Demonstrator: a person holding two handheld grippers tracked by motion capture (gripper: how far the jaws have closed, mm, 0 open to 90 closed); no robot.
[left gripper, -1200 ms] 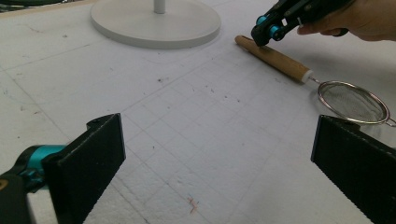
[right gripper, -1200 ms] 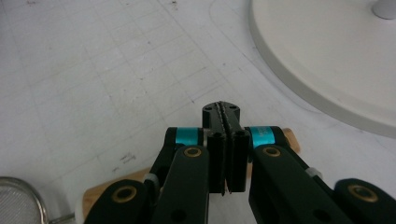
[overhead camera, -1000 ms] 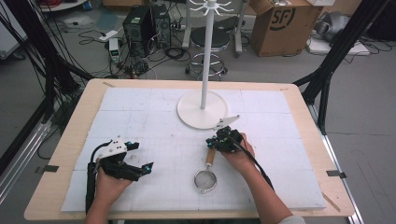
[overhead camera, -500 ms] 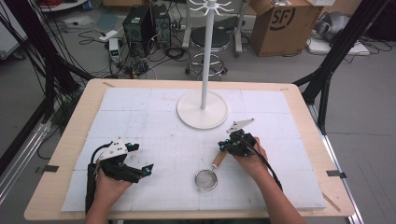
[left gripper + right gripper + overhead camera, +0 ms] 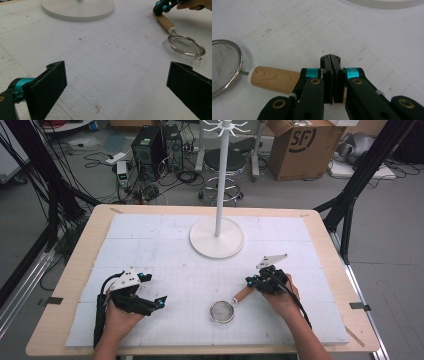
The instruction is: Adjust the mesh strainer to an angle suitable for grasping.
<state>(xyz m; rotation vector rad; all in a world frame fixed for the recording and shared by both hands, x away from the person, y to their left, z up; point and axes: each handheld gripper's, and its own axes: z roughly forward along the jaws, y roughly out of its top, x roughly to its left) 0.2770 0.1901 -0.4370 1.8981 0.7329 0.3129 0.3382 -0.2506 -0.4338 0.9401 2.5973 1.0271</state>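
Observation:
A small metal mesh strainer (image 5: 221, 311) with a wooden handle (image 5: 243, 293) lies on the white mat at front centre. My right gripper (image 5: 248, 281) sits over the far end of that handle. In the right gripper view its jaws (image 5: 331, 58) are pressed together with nothing seen between them, and the handle (image 5: 274, 78) runs underneath them toward the mesh (image 5: 223, 67). Whether they pinch the hidden handle end I cannot tell. My left gripper (image 5: 154, 289) rests at front left, jaws wide apart (image 5: 117, 82) and empty, facing the strainer (image 5: 186, 45).
A white stand with a round base (image 5: 216, 237) and a tall pole (image 5: 220, 180) rises at the mat's back centre. The white gridded mat (image 5: 150, 245) covers most of the wooden table (image 5: 80, 270). Cables, a stool and boxes lie on the floor beyond.
My right gripper has moved to the right, and the strainer's handle has swung right with it while the mesh bowl stayed nearly in place. The left gripper has kept still.

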